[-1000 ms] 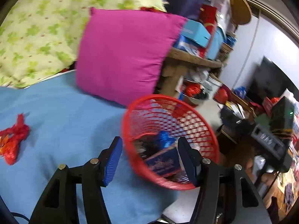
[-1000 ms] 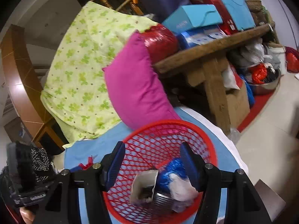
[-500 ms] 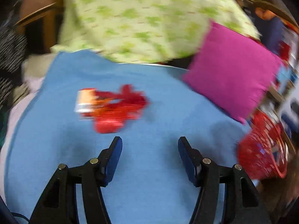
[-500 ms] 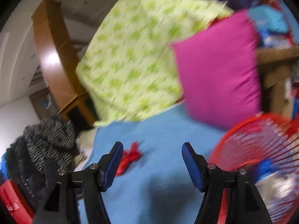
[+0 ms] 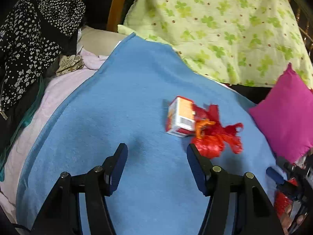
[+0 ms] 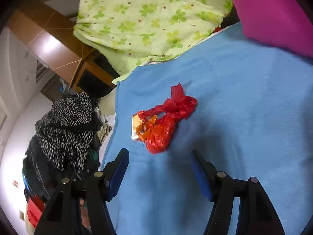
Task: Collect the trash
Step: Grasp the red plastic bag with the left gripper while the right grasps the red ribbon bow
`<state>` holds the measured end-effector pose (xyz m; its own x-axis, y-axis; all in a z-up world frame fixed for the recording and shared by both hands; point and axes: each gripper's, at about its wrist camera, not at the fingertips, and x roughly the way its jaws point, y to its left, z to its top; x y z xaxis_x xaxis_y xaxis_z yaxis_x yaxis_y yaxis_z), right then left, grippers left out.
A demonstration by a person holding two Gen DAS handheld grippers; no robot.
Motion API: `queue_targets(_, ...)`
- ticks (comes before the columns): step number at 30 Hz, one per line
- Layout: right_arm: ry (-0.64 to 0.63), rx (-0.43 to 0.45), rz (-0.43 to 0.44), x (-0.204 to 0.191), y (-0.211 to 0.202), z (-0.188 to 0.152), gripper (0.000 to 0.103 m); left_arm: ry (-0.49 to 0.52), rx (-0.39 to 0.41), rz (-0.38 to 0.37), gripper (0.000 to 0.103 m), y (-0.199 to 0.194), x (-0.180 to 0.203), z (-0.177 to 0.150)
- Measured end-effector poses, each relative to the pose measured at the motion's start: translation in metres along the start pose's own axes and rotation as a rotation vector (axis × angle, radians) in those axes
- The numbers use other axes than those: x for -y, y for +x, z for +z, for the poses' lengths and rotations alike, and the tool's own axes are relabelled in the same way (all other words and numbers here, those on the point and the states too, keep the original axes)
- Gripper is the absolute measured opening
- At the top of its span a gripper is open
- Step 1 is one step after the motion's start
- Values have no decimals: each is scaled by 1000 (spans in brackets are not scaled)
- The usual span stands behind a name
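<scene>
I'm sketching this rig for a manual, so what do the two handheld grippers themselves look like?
Both match: the left gripper and right gripper each have black, angular, strut-like finger arms joined by round silver pivot bolts, ending in flat, dark blue pads. No cables, markings or sleeves show in either wrist view.

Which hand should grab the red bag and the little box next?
Probably the right. The red bag and little box lie almost straight ahead of the open right gripper; for the open left gripper they sit off to its right.

1 red bag (image 5: 217, 139), 1 carton (image 5: 181, 118)
</scene>
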<state>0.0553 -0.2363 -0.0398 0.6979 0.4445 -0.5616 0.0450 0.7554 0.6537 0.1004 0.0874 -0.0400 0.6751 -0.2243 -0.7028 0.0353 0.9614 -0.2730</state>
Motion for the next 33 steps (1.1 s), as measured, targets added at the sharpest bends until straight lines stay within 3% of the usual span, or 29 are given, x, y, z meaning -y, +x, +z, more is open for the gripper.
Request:
queue_targets(2,8,26,-14,2,14,9,69,2,-16,9,63,13,0,1)
queue_targets(8,139,37,-15,29,60,41,69,4,-59,-112,63,37,15,3)
queue_targets(16,231,-59,-39,47,131,69,69,-27,-102,-106,63,61,15,8)
queue_targets(19,211,-88,-96,39,151,69,68,-32,-98,-106,63,62,13,9)
queue_targets(21,180,-101,-117,33,162,67,54,-32,-100,-105,63,63,12,9)
queue_targets(22,159,-110,-134,31,167,66,37,-35,-102,-106,63,64,11,9)
queue_targets(23,137,-117,-144,30,170,65,35,-37,-103,-108,63,65,10,9)
queue_targets(26,82,-72,-143,27,160,62,23,-40,-107,-121,63,66,8,10)
queue_targets(33,0,88,-181,23,85,58,23,-28,-109,-164,63,66,19,10)
